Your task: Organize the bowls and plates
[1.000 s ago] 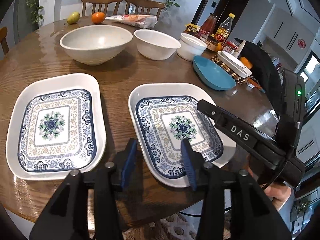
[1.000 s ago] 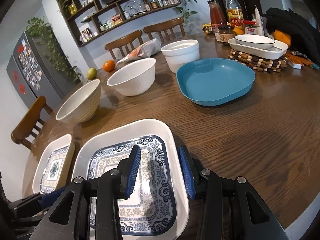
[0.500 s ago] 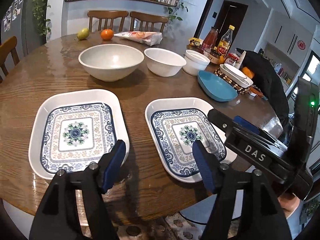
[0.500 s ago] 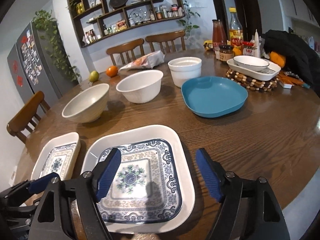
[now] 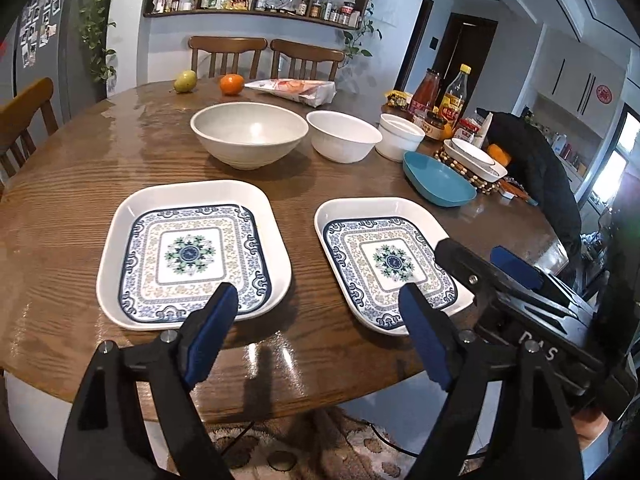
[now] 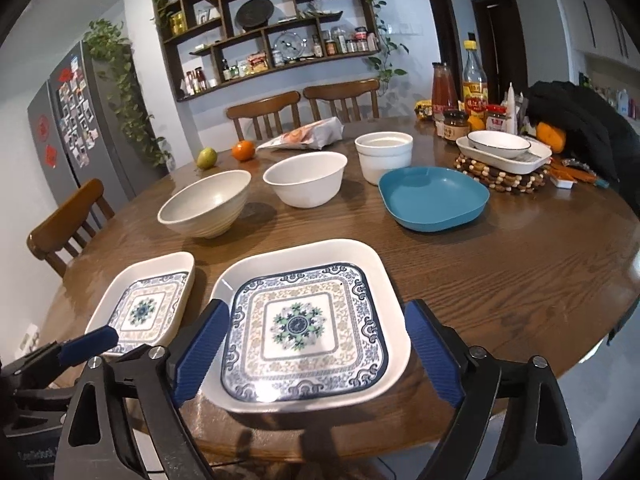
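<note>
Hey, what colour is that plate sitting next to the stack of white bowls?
The plate is plain teal blue, with no pattern. The right wrist view shows it best.

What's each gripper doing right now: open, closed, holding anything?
Left gripper: opening, nothing between its fingers.
Right gripper: opening, nothing held.

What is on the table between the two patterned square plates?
Nothing: only a bare strip of the wooden table separates the left plate from the right plate. The left wrist view shows it best.
</note>
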Demonstrator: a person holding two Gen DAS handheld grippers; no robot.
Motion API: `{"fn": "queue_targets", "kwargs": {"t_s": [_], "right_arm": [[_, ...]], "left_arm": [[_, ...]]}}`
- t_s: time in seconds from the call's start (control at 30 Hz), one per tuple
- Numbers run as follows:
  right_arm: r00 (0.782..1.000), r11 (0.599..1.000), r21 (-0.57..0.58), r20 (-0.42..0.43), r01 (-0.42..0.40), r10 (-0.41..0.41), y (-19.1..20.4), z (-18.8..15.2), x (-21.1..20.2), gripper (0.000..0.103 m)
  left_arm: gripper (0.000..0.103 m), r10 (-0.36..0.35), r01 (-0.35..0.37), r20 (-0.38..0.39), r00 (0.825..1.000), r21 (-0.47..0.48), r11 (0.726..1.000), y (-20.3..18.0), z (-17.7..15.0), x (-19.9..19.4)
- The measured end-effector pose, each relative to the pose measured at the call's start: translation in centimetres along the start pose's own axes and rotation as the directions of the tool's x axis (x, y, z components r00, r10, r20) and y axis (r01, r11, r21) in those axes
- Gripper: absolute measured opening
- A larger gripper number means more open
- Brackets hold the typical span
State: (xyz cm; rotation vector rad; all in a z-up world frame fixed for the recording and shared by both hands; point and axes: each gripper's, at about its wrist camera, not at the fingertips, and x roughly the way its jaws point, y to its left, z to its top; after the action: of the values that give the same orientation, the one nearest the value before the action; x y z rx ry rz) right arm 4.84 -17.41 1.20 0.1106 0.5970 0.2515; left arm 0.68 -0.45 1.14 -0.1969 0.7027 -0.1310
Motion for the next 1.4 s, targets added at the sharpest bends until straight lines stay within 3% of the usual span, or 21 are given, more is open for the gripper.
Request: {"fn": "queue_targets", "kwargs": {"t_s": [1.0, 1.4], "right_arm": [[0.998, 0.999, 0.042, 0.054, -0.015, 0.012, -0.5, -1.0, -3.5, 0.092], [0.996, 0.999, 0.034, 0.083, -0.020, 0.017, 0.2, 0.4, -3.5, 0.092]], "left_arm": [[0.083, 0.037, -0.035, 0.057, 0.998, -0.028, 0.999, -0.1, -1.4, -3.2], [0.083, 0.027, -0.023, 0.075, 0.997, -0.056, 0.998, 1.0, -1.3, -3.9]]}}
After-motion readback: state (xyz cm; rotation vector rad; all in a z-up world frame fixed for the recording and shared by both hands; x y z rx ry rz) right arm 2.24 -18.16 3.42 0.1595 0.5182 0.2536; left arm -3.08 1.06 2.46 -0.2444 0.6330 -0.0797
